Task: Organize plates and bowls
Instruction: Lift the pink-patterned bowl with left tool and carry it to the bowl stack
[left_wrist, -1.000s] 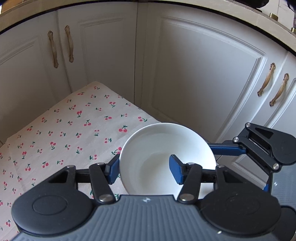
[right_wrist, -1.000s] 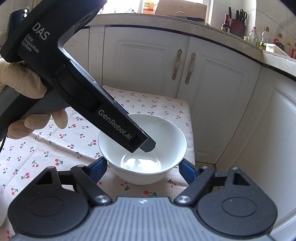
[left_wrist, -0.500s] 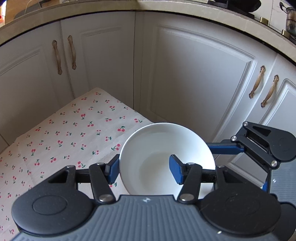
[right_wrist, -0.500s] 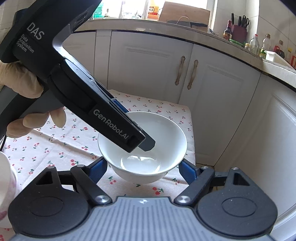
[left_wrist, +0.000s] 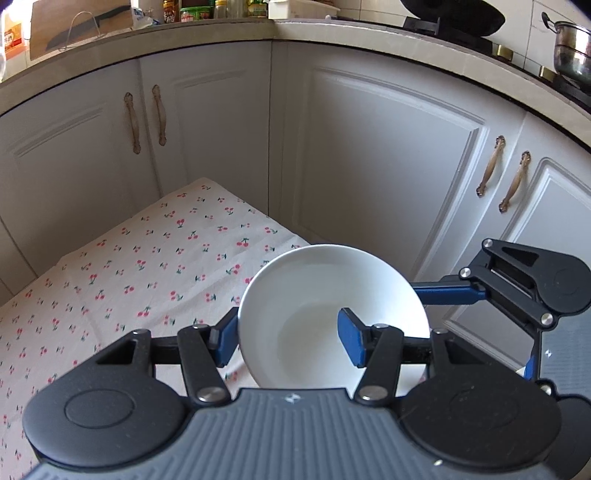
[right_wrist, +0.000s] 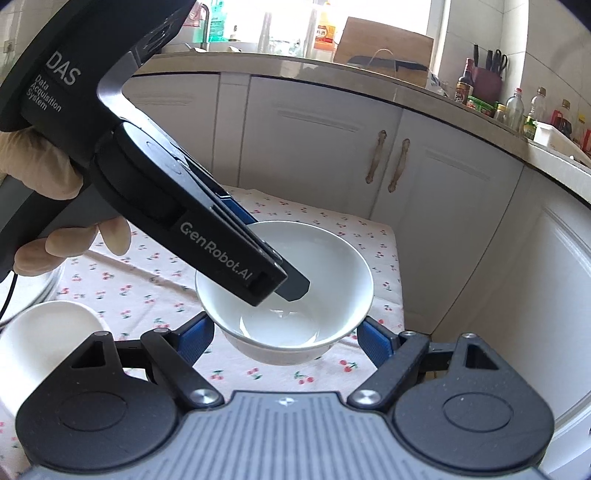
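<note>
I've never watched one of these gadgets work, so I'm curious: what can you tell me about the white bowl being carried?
The white bowl is plain, round and glossy, like glazed ceramic, with a deep well, a small foot and nothing inside. It is off the cherry-print tablecloth, roughly upright. The left hand-held gripper pinches its rim, one blue finger inside and one outside. The right hand-held gripper has its fingers on either side of the bowl's lower wall; whether they press on it is unclear.

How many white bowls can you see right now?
2. One white bowl is off the cherry-print cloth, its rim pinched by the left gripper and flanked by the right gripper. A second bowl sits at the right view's lower left, partly hidden.
</note>
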